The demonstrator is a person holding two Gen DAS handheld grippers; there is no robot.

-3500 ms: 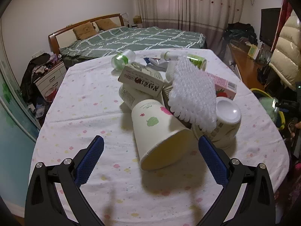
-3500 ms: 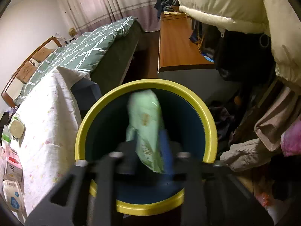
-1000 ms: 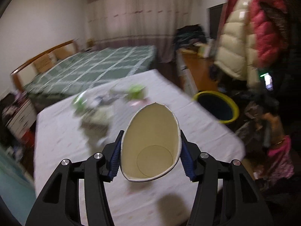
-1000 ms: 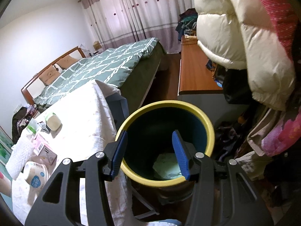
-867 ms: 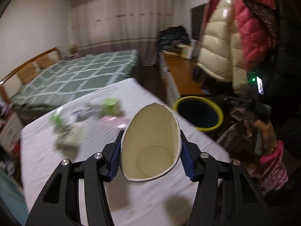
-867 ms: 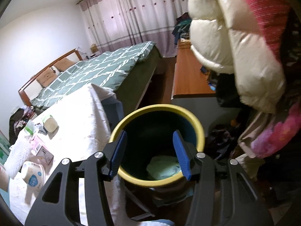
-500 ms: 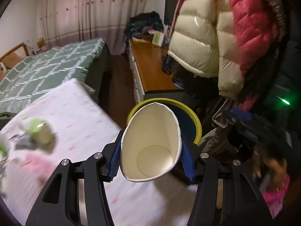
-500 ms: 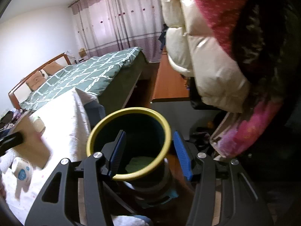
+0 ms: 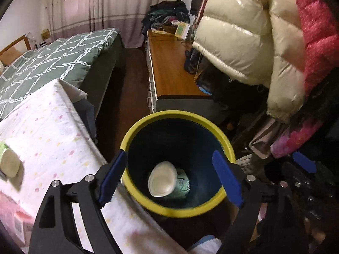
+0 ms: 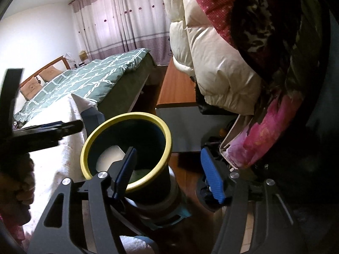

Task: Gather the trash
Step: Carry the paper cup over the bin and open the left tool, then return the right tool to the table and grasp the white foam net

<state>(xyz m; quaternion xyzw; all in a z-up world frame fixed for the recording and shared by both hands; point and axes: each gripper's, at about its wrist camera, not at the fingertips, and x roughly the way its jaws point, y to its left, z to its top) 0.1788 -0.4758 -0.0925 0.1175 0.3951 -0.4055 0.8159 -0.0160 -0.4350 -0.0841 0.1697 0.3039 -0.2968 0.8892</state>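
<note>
A yellow-rimmed dark bin [image 9: 228, 146] stands beside the table. A white paper cup [image 9: 162, 178] lies inside it on a green packet [image 9: 182, 185]. My left gripper [image 9: 169, 177] is open and empty, right above the bin's mouth. In the right wrist view the bin [image 10: 91, 144] sits at centre left with the cup [image 10: 110, 157] inside. My right gripper [image 10: 169, 173] is open and empty, to the right of the bin. The left gripper [image 10: 70, 127] reaches in from the left over the rim.
The table with its spotted white cloth [image 9: 48, 133] lies left of the bin, with a green-capped jar [image 9: 8, 163] and a pink box [image 9: 19, 222] on it. Hanging puffer coats [image 9: 243, 38] crowd the right. A wooden desk [image 9: 171, 69] and a bed [image 9: 48, 61] stand behind.
My left gripper carried the paper cup from the table to the bin, opened, and the cup dropped in. My right gripper drew back to the right of the bin.
</note>
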